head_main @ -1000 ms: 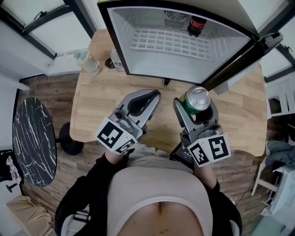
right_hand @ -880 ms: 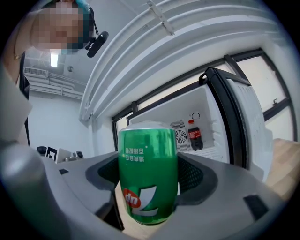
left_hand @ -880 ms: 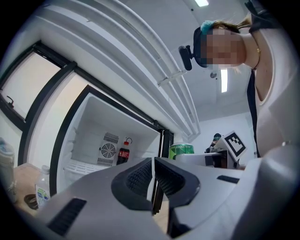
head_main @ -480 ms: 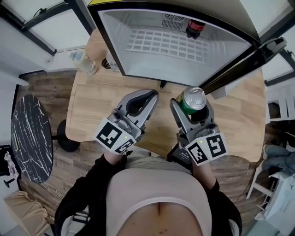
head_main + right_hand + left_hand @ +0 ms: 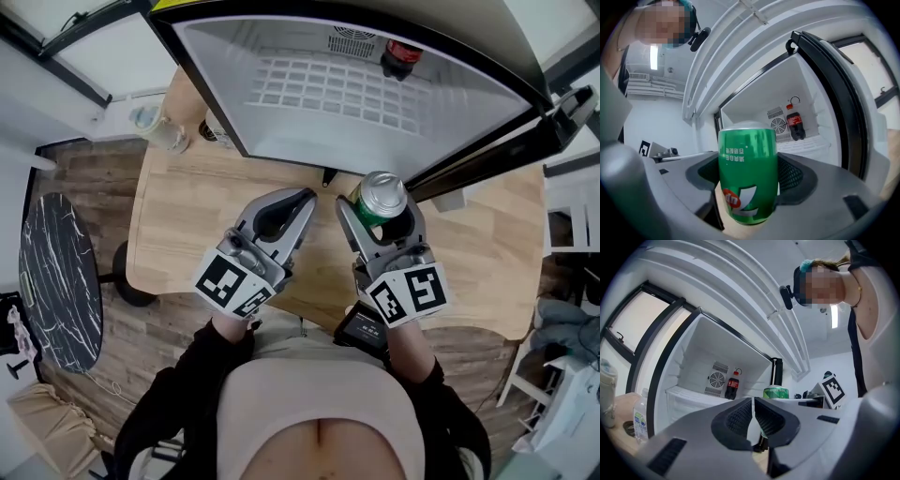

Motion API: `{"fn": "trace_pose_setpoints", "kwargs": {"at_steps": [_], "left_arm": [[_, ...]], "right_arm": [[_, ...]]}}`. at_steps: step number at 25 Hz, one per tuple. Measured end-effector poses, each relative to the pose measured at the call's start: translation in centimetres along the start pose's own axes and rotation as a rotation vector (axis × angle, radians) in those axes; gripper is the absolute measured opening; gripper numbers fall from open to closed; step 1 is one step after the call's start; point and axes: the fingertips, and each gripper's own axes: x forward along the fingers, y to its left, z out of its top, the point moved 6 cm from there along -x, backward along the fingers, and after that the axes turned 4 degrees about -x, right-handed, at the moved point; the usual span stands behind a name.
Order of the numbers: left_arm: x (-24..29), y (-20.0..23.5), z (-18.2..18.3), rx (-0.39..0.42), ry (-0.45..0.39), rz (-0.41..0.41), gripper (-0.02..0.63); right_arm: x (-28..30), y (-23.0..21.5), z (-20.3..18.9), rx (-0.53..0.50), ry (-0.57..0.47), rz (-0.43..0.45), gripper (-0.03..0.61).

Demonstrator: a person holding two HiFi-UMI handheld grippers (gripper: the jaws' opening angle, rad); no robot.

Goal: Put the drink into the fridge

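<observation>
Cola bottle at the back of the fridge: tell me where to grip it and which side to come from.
Grip the cola bottle across its round body, below the red cap, coming straight in through the open front. It stands upright at the back wall beside the fan grille, so the front is likely the clear approach. Use the empty left tool.

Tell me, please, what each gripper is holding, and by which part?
The right gripper grips the green can by its sides; the left gripper is shut and holds nothing.
</observation>
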Motion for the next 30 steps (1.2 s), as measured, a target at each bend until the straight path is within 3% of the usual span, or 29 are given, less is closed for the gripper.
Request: {"fn": "trace_pose_setpoints", "kwargs": {"at_steps": [16,30], "left_arm": [[-0.9,1.6,-2.3,-0.039,0.023,0.059,0.023],[-2.9,3.3,-3.2,-0.050,0.048,0.134,0.023]], "right_arm": [[6.1,-3.5,-5.2,-0.022,0.004,-0.056,0.356],[10.2,-6.7,-9.6,0.014,0.079,-0.094,0.356]]}}
